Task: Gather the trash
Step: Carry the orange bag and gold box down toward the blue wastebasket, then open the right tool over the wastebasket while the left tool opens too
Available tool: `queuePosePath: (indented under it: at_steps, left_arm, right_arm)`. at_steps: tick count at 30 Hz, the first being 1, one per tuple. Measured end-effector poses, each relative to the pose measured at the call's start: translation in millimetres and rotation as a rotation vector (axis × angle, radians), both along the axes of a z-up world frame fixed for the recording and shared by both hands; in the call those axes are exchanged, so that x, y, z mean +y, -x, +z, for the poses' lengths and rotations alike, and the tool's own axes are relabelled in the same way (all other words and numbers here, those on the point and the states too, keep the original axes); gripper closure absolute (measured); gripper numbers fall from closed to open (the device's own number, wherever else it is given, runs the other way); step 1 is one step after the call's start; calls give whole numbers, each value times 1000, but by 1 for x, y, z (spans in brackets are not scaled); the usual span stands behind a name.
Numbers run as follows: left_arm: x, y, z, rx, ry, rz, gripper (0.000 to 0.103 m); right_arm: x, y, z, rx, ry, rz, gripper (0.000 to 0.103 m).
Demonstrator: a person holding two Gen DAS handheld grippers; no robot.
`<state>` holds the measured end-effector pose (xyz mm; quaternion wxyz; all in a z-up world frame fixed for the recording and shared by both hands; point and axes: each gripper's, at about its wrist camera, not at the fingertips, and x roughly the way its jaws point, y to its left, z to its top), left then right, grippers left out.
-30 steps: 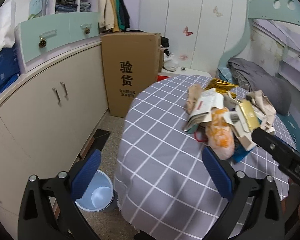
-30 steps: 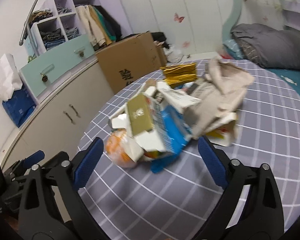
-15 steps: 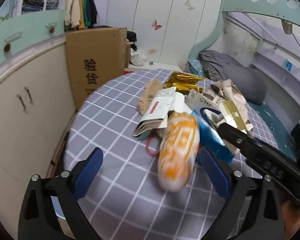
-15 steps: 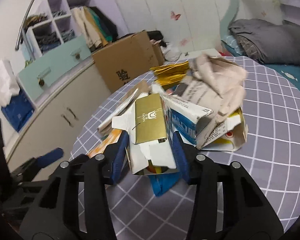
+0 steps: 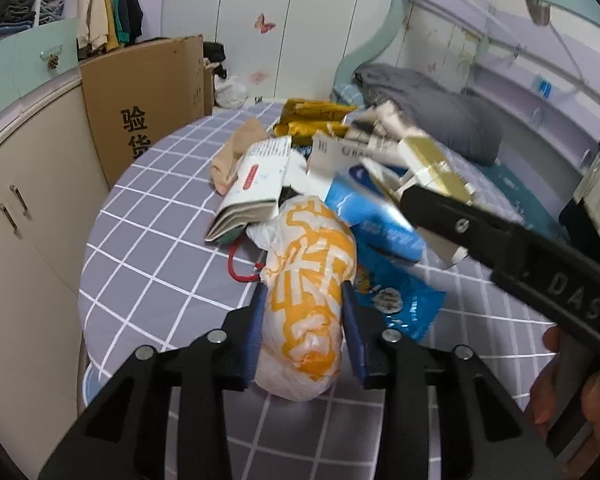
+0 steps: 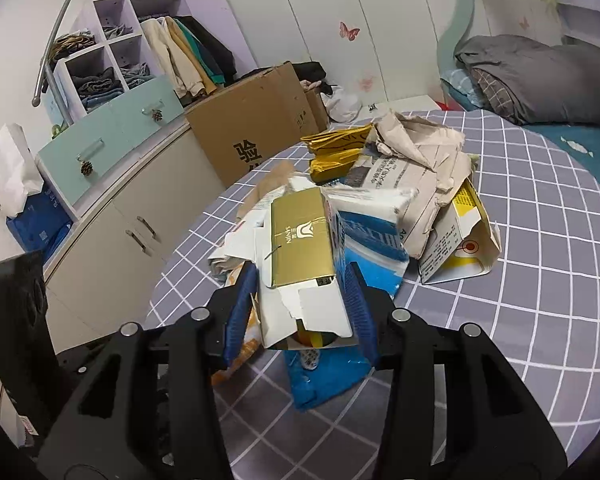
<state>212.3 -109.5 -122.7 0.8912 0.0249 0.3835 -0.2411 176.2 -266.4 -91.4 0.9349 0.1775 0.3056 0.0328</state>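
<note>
Glossy crinkled plastic bag (image 5: 308,292), shiny gold-faced torn cardboard box (image 6: 302,240), and matt checked cloth on the table (image 6: 540,280).

Orange-and-white plastic bag (image 5: 308,304), bulging, lies lengthwise on the checked tablecloth. Torn gold-and-white carton (image 6: 304,264) is tilted above the trash heap (image 6: 420,184).

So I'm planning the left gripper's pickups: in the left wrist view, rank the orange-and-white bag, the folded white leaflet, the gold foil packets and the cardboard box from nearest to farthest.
1. orange-and-white bag, between the left gripper pads.
2. folded white leaflet, just beyond, left.
3. gold foil packets, far table edge.
4. cardboard box, on the floor, back left.
</note>
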Motion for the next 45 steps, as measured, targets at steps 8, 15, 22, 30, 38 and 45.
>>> queuePosePath:
  at_steps: [8, 15, 22, 30, 38, 45]
  left_arm:
    - [50, 41, 44, -101, 142, 38, 70]
    - [127, 69, 55, -146, 201, 183, 70]
    - [210, 64, 25, -118, 28, 470, 69]
    - [317, 27, -61, 95, -65, 706, 69]
    - [382, -20, -137, 281, -125, 823, 69]
    - [391, -48, -171, 347, -120, 811, 69]
  right_arm:
    - [25, 29, 33, -75, 30, 19, 58]
    - [75, 43, 57, -133, 42, 114, 58]
    - [180, 18, 32, -69, 48, 349, 58]
    - [317, -43, -64, 110, 111, 567, 58]
    - [386, -105, -156, 267, 115, 617, 51]
    - [392, -130, -191, 304, 162, 588, 32]
